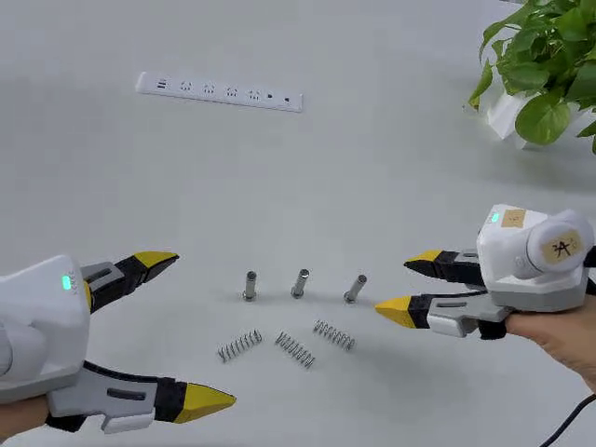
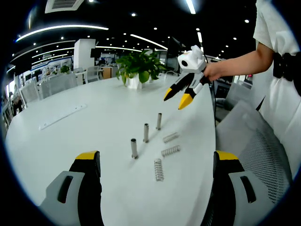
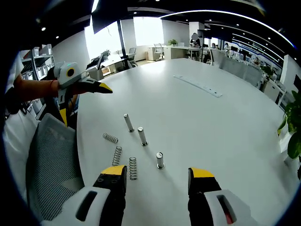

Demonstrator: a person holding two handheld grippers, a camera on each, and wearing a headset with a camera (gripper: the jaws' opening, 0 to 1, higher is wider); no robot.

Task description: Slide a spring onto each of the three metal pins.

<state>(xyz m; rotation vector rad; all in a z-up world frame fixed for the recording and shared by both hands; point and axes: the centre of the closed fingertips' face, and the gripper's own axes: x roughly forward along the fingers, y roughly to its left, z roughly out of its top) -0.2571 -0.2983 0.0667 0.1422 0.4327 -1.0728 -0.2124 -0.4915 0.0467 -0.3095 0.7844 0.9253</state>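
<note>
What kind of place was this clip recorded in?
Probably an open-plan office: a large white table with a power strip and potted plant, rows of desks behind, and ceiling light strips overhead.

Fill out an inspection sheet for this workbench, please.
Surface: white table, smooth.
Job's things: three pins upright in a row, all bare; three springs lying loose beside them.
Clutter: power strip and plant farther back.
Grippers: left hand-held gripper open, empty; right hand-held gripper open, empty.
Cables: one cable below the right hand.
Surroundings: open office; mesh chair at the table edge.
</note>
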